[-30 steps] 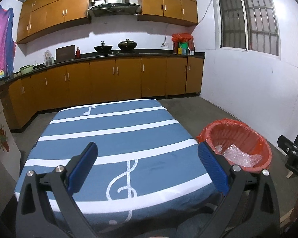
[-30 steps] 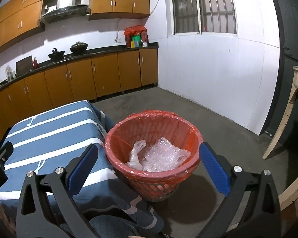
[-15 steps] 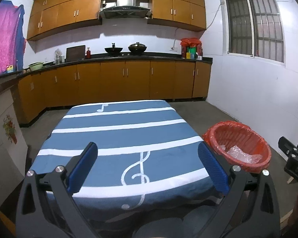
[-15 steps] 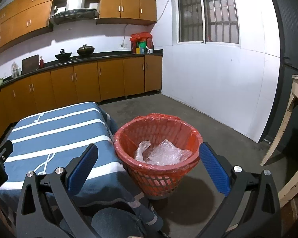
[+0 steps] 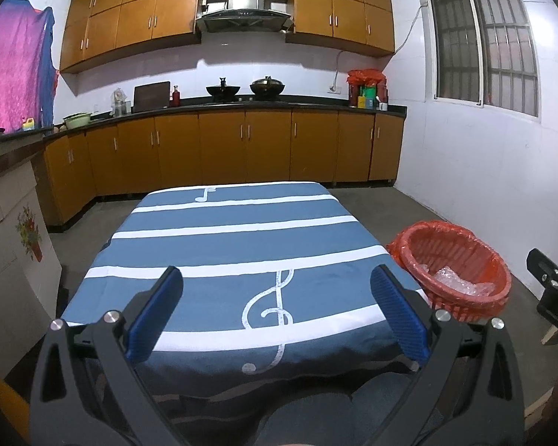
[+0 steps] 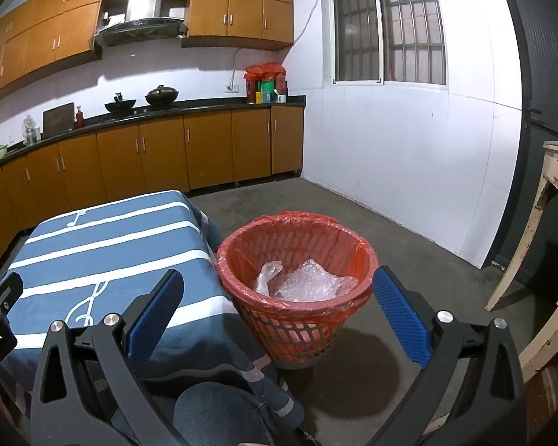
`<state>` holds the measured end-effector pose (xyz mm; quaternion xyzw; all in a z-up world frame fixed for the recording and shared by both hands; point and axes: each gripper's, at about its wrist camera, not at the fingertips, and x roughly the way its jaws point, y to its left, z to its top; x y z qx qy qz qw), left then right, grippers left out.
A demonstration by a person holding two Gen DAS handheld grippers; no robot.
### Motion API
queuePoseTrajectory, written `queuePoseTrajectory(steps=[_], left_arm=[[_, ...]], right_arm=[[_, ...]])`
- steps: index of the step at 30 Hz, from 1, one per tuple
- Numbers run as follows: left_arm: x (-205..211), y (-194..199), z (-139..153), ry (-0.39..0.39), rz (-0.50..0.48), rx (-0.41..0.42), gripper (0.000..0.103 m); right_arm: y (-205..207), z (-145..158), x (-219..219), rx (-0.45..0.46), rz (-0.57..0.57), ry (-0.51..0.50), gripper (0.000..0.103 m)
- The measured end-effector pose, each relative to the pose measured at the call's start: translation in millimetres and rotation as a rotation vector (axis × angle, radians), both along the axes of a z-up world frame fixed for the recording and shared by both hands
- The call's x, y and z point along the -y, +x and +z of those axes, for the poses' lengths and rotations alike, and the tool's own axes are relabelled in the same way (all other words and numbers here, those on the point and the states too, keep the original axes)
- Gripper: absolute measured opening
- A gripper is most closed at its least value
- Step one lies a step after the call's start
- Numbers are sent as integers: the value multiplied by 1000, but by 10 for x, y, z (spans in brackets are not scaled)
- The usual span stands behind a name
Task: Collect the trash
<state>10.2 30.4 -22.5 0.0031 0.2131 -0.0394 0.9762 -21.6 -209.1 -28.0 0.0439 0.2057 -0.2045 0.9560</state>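
A red mesh bin (image 6: 297, 290) lined with a red bag stands on the floor right of the table; crumpled clear plastic wrap (image 6: 308, 284) lies inside it. The left wrist view shows the same bin (image 5: 454, 260) at the right. My left gripper (image 5: 277, 316) is open above the near edge of the blue striped tablecloth (image 5: 234, 245), with nothing between its fingers. My right gripper (image 6: 277, 316) is open too, held just in front of the bin and empty. No loose trash shows on the tablecloth.
Wooden cabinets and a dark counter (image 5: 241, 104) with pots line the far wall. A pale wooden table leg (image 6: 528, 230) stands at the right. A white cupboard (image 5: 11, 245) sits to the left. A person's knee (image 6: 219, 409) shows below.
Both grippers have drawn back and risen, so the table and bin look farther and lower. Both stay open and empty.
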Motion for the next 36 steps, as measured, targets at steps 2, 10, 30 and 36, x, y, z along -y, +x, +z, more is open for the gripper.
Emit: queuePoseTrajectory(steps=[2,10,30,36], left_arm=[[9,-25,26,-1,-4,13,99],[54,-88,69,4,-20,35,99],[59,-110,72,-1,-20,29,99],[42,-87,75,-5,-18,25,99]], right_arm=[[-24,6,-11,5,-4,-5,101],[-85,10,3,11,-14,0,101],[-130,30,-14,14,-9,0,101],[-124,30,-18,10,-8,2,101]])
